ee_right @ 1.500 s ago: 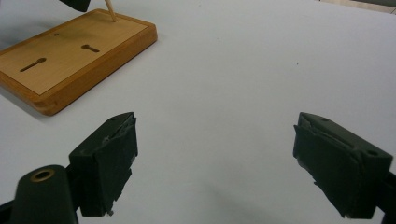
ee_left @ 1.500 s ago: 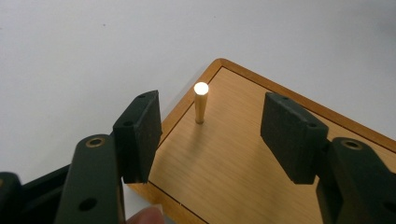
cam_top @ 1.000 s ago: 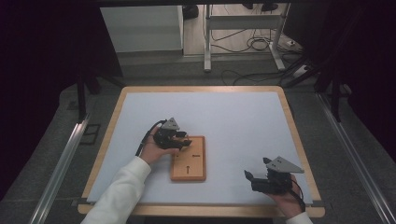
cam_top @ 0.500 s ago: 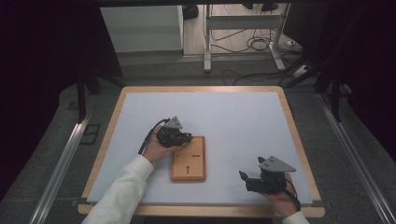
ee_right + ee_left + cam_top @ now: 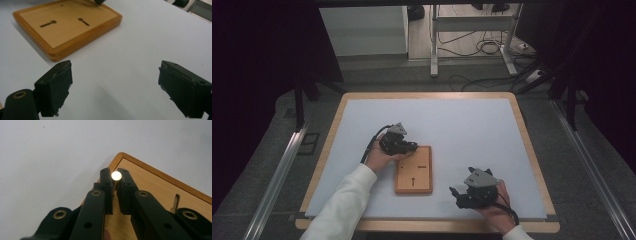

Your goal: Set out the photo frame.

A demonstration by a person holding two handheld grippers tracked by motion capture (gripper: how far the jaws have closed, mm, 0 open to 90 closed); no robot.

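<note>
Gripping a thin brass-coloured pin [image 5: 116, 176] with a bright round head, the left claw [image 5: 115, 182] has its jaws closed tight on the pin's shaft, with the head standing just above the jaw tips. In the left gripper view the pin sits over the corner of the wooden board [image 5: 155, 185]. A narrow slot [image 5: 176, 202] is cut in the board's face to the right of the jaws in that view.

In the high view the left claw [image 5: 409, 146] is at the far-left corner of the wooden board [image 5: 414, 170], held by the left hand [image 5: 379, 157], whose white sleeve [image 5: 344, 205] enters from the near edge. The board lies flat near the middle of the counter [image 5: 462, 125], slightly toward the near side.

The right claw [image 5: 115, 87] is released: its two padded jaws stand wide apart with nothing between them, just above the bare counter surface [image 5: 150, 37]. In the right gripper view the wooden board [image 5: 67, 27] lies beyond the jaws at upper left, showing two keyhole-shaped slots [image 5: 48, 23] in its top face. In the high view the right claw [image 5: 457, 192] sits to the right of the board, near the counter's near edge, clear of the board, held by the right hand [image 5: 494, 210].
</note>
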